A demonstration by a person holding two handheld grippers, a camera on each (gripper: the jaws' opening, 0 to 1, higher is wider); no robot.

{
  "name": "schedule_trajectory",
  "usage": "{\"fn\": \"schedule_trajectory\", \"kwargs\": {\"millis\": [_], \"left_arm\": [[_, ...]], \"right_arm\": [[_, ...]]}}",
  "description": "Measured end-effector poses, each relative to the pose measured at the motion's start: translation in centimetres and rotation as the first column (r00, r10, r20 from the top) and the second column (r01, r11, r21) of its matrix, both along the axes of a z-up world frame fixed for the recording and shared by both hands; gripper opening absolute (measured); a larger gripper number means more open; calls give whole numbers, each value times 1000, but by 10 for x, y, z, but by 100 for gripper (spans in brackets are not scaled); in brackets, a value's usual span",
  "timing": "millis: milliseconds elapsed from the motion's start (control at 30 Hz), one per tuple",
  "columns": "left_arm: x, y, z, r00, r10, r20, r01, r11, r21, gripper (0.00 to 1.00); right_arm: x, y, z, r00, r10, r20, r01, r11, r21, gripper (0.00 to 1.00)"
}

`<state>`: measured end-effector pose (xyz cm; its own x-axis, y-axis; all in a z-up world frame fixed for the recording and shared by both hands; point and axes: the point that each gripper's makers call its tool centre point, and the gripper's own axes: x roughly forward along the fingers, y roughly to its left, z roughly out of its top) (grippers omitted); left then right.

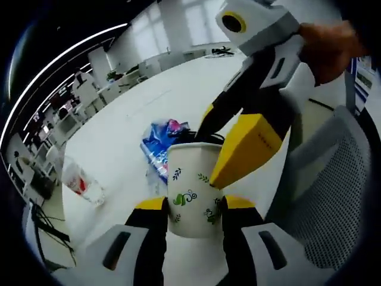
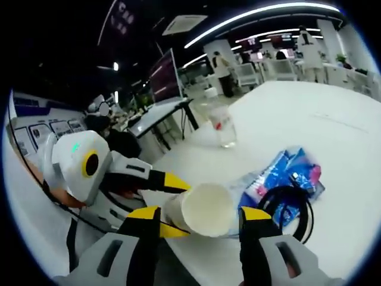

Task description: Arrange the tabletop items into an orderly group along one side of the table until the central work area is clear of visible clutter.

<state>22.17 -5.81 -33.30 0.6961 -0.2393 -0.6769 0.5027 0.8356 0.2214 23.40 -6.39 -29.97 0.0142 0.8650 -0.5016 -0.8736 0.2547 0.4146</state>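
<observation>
A white paper cup (image 1: 191, 193) with a green leaf print sits between my left gripper's (image 1: 193, 205) yellow-tipped jaws, which are shut on its lower body. My right gripper (image 1: 208, 158) comes in from the upper right and straddles the cup's top, one jaw behind the rim and one in front. In the right gripper view the cup's open mouth (image 2: 206, 210) faces the camera between my right gripper's (image 2: 199, 217) jaws, with a gap on each side. The left gripper (image 2: 177, 208) holds the cup from the left.
A blue snack bag (image 1: 164, 143) (image 2: 286, 173) and a black cable coil (image 2: 290, 205) lie on the white table (image 1: 143, 107) behind the cup. A clear plastic bottle (image 1: 80, 182) (image 2: 221, 125) is further off. A grey mesh chair (image 1: 333, 196) stands at the table's edge.
</observation>
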Motion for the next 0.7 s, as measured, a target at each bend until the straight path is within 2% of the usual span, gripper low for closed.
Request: {"fn": "schedule_trajectory", "kwargs": {"millis": [267, 467, 700], "left_arm": [[-2, -12, -2, 998, -66, 5, 66, 997, 27, 35], [-4, -18, 2, 996, -94, 10, 94, 995, 37, 35], [-5, -23, 5, 993, -114, 14, 113, 993, 38, 35]], "right_arm": [[-11, 4, -5, 999, 35, -25, -35, 999, -5, 42], [-13, 4, -6, 998, 41, -44, -41, 999, -4, 31], [-17, 5, -7, 997, 50, -52, -50, 999, -4, 13]]}}
